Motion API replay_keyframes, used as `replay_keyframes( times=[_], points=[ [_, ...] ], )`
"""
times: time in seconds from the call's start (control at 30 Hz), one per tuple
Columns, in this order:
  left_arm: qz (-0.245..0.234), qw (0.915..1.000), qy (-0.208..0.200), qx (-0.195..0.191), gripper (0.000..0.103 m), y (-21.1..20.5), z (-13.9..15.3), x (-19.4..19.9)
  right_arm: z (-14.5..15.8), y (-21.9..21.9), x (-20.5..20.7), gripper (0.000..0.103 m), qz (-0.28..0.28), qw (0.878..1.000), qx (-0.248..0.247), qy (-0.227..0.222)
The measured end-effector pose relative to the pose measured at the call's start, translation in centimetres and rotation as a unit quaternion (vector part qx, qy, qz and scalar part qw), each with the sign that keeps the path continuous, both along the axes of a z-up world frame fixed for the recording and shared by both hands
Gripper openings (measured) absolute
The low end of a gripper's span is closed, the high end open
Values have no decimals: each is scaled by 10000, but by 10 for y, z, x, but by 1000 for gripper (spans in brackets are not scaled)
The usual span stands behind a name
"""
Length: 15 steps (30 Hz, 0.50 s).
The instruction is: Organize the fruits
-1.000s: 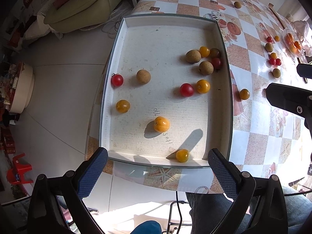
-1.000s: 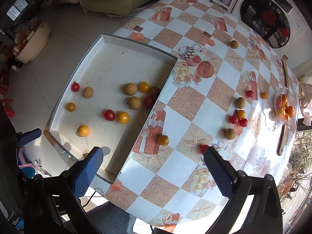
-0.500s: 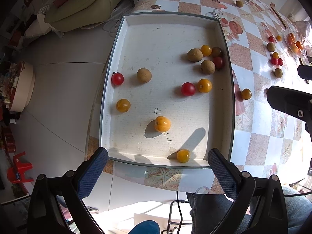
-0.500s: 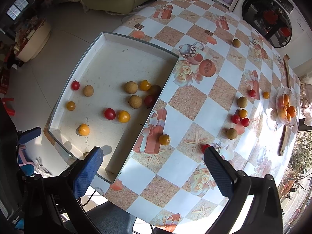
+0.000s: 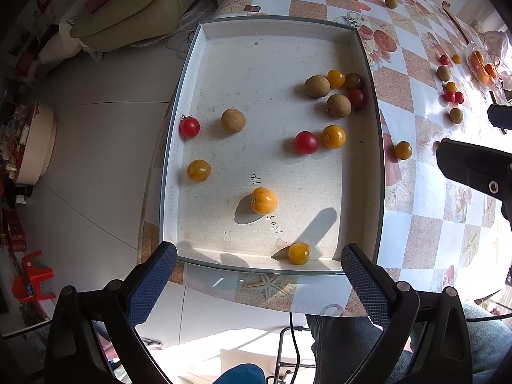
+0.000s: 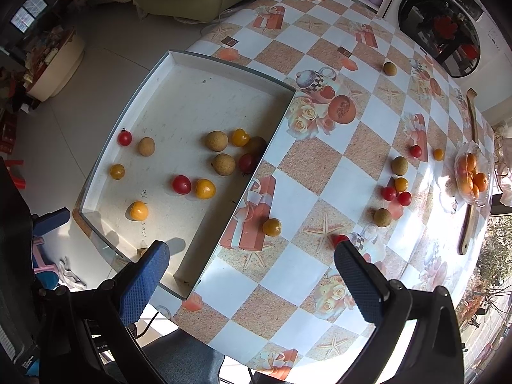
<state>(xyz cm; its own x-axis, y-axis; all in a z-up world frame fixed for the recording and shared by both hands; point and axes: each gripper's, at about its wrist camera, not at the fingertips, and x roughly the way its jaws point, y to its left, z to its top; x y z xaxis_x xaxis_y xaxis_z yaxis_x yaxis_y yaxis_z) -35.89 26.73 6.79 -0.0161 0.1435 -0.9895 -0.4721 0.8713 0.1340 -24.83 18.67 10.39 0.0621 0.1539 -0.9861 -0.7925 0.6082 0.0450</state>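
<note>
A shallow white tray (image 5: 272, 28) (image 6: 224, 64) lies on the table's left end and holds several red, yellow and brown fruits. One orange fruit (image 5: 263, 200) (image 6: 139, 210) sits near its middle front, a yellow one (image 5: 299, 253) at its near wall. My left gripper (image 5: 256, 284) hangs open above the tray's near edge, holding nothing. My right gripper (image 6: 252, 275) is open and empty above the tablecloth. A yellow fruit (image 6: 272, 227) (image 5: 403, 150) lies just outside the tray. A red fruit (image 6: 340, 240) peeks out beside the right fingertip (image 6: 358, 275).
More loose fruits (image 6: 395, 188) cluster on the checked tablecloth (image 6: 320, 160) to the right, near a glass dish of oranges (image 6: 470, 176) and a wooden stick (image 6: 470, 172). A lone brown fruit (image 6: 389, 68) lies far back. A person's trouser leg (image 5: 345, 339) shows below the table edge.
Both grippers have drifted slightly, so the tray and table sit a little lower in both views. Neither gripper has changed its opening, and no fruit has moved.
</note>
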Motion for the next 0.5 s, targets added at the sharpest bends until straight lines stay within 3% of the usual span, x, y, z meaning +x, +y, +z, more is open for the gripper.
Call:
replay_keyframes(
  times=[0.5],
  points=[
    [-7,9999,-120,87,103,-1,4,-1,-2,-3,-1,103,-4,10000,-43,63]
  ],
)
